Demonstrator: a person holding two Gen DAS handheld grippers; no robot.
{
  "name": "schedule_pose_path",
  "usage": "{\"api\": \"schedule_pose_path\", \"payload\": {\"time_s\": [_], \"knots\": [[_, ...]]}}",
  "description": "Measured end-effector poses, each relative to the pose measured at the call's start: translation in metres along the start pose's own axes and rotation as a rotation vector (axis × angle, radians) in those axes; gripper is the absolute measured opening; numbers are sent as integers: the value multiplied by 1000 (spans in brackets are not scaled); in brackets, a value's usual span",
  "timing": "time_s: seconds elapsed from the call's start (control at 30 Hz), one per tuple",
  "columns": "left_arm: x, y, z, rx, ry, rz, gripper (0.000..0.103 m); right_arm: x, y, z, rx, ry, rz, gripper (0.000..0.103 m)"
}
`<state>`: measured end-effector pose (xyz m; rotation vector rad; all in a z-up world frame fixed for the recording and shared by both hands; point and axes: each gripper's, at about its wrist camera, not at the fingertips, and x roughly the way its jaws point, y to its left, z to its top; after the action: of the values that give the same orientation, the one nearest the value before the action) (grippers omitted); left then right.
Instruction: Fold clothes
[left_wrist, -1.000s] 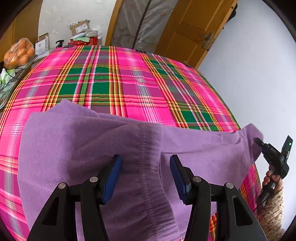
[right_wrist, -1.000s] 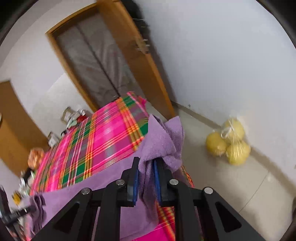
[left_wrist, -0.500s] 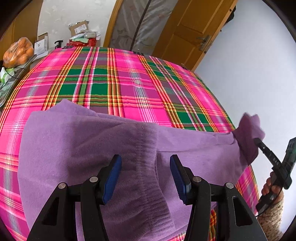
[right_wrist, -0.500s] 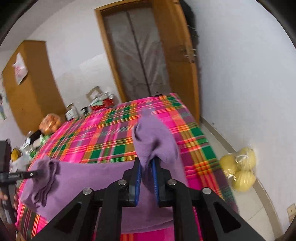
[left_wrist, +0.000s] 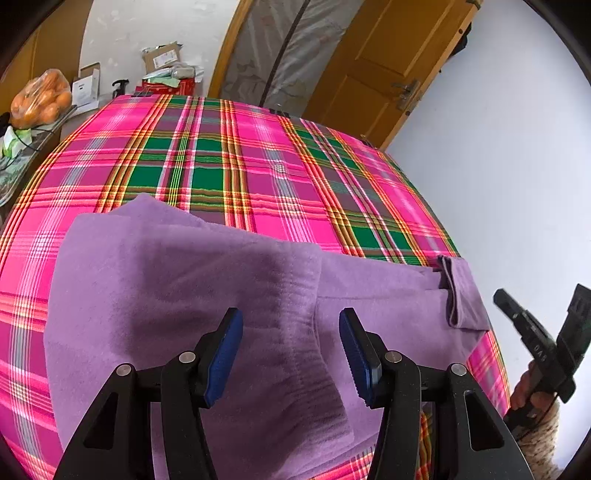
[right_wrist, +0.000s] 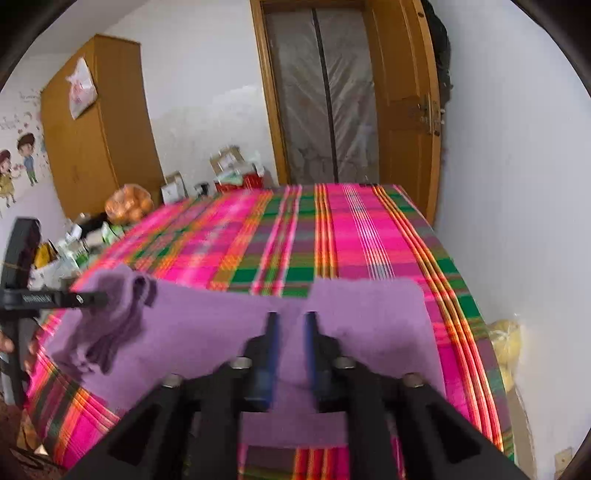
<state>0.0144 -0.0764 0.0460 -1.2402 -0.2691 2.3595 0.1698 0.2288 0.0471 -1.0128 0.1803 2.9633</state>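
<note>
Your left tool (left_wrist: 291, 350) has not moved since a second ago: its blue pads spread wide, released, poised over the ribbed band of the purple fleece garment (left_wrist: 192, 288) without pinching it. That garment lies along the near edge of the desk, on the pink-and-green plaid cloth (left_wrist: 229, 162). Your right tool (right_wrist: 290, 354), which was clenched on the raised sleeve end half a second ago, has let go; its pads now stand slightly parted, holding nothing, above the flat fleece.
</note>
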Motion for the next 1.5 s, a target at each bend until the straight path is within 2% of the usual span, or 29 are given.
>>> {"api": "schedule_pose_path", "payload": {"time_s": [0.07, 0.17, 0.37, 0.43, 0.47, 0.53, 0.6, 0.63, 0.77, 1.03, 1.27, 1.5], "knots": [[2, 1, 0, -4, 3, -1, 56, 10, 1, -5, -4, 35, -19, 53], [3, 0, -1, -3, 8, -5, 56, 26, 2, -9, -21, 79, -56, 56], [4, -2, -1, 3, 15, -5, 56, 55, 2, -21, -74, 200, -113, 57], [5, -1, 0, -2, 15, -3, 56, 56, 0, -21, -74, 200, -116, 57], [5, 0, 0, -4, 17, -2, 56, 56, -2, -21, -70, 200, -122, 54], [6, 1, -1, -7, 21, 0, 56, 56, -7, -20, -54, 200, -142, 41], [6, 1, -2, -7, 22, -1, 56, 55, -12, -20, -42, 196, -180, 20], [6, 1, -2, -7, 22, -1, 56, 54, -15, -19, -34, 193, -186, 20], [6, 1, -2, -7, 21, -4, 56, 48, -22, -17, 6, 175, -167, 16], [3, 5, -2, -14, 14, -12, 56, 17, -18, -1, 34, 104, -92, 16], [2, 7, -3, -20, 7, -21, 56, -7, 11, 15, -12, 67, 10, 16], [0, 8, -3, -25, 3, -23, 56, -2, 48, 20, -67, 89, 111, 16]]}}
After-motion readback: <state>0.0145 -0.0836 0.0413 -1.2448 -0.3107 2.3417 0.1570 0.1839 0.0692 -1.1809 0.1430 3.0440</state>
